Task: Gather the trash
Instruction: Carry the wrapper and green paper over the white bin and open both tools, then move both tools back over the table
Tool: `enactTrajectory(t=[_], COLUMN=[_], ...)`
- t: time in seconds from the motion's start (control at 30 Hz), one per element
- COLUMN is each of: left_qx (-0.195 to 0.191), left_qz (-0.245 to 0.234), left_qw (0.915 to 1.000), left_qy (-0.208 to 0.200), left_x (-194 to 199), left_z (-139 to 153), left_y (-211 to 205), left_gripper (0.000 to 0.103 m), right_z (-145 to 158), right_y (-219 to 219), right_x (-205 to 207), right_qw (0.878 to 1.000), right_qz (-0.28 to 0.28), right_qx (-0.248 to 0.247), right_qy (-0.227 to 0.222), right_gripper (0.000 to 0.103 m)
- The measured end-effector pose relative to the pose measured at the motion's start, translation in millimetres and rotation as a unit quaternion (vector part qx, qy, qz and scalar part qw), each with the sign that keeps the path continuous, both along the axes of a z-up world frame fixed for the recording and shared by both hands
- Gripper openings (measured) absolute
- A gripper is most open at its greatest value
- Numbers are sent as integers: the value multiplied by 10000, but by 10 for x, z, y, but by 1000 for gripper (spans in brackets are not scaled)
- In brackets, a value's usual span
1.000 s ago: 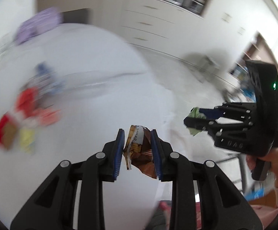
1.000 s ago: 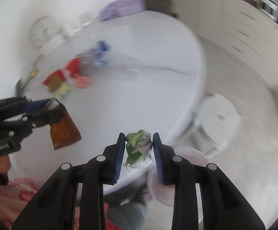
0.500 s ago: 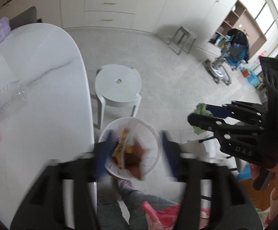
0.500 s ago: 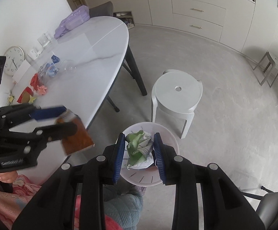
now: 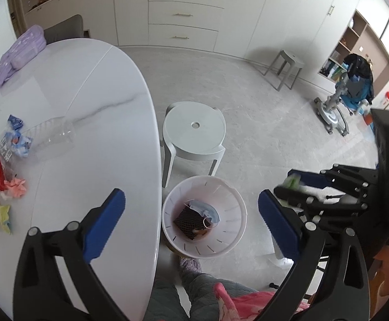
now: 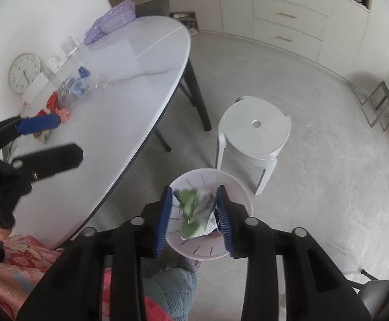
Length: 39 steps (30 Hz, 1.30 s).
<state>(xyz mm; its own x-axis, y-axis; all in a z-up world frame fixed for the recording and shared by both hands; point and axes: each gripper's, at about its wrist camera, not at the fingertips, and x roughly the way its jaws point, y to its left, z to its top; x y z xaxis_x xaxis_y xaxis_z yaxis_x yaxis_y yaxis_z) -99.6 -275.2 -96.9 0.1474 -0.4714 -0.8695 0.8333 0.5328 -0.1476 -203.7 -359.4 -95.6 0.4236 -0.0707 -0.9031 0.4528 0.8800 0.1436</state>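
The wall clock point(image 6: 24, 72), at the upper left of the right wrist view, carries a ring of hour numerals, but they are too small to read reliably. The blue-and-white wrapper point(image 5: 13, 144) at the left edge of the left wrist view bears large white characters that cannot be made out. No other text is legible.

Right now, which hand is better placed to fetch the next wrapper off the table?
Left. Its tool stands wide open and empty beside the table; the right tool, just opening, has the green wrapper between its pads over the bin.
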Motion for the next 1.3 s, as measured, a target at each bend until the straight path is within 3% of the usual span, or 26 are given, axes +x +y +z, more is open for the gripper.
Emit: enactTrajectory(t=[0.03,0.1,0.13,0.57,0.8,0.97,1.17,1.3], left_qx=[-7,-21,-27,-135,-147,-46,94,123], left_qz=[39,133,161,725,1347,2022,2913,3233], left_qw=[10000,9999,9998,9971,9907,9793,9566,9462], left_qy=[11,47,59,197,95,-27,-26,-29], left_x=[8,48,54,326,657,987,1407,1608], left_z=[9,15,6,24,37,16,-50,-100], left_y=[14,57,66,389,929,1485,2279,2635], left_gripper=[95,95,95,95,95,95,95,95], right_z=[-24,-24,-14,67,64,38,45,42], right_y=[34,85,109,188,419,719,1169,1365], right_x=[28,60,74,267,657,1126,1814,2158], right_qw=[9999,9992,9986,9980,9982,9955,9874,9829], right_qz=[58,15,-8,-47,274,837,1549,1820], right_qx=[-37,-362,-492,-613,-506,-427,-303,-224], right_qy=[92,188,193,172,147,99,-85,-148], right_gripper=[78,98,101,101,101,101,101,101])
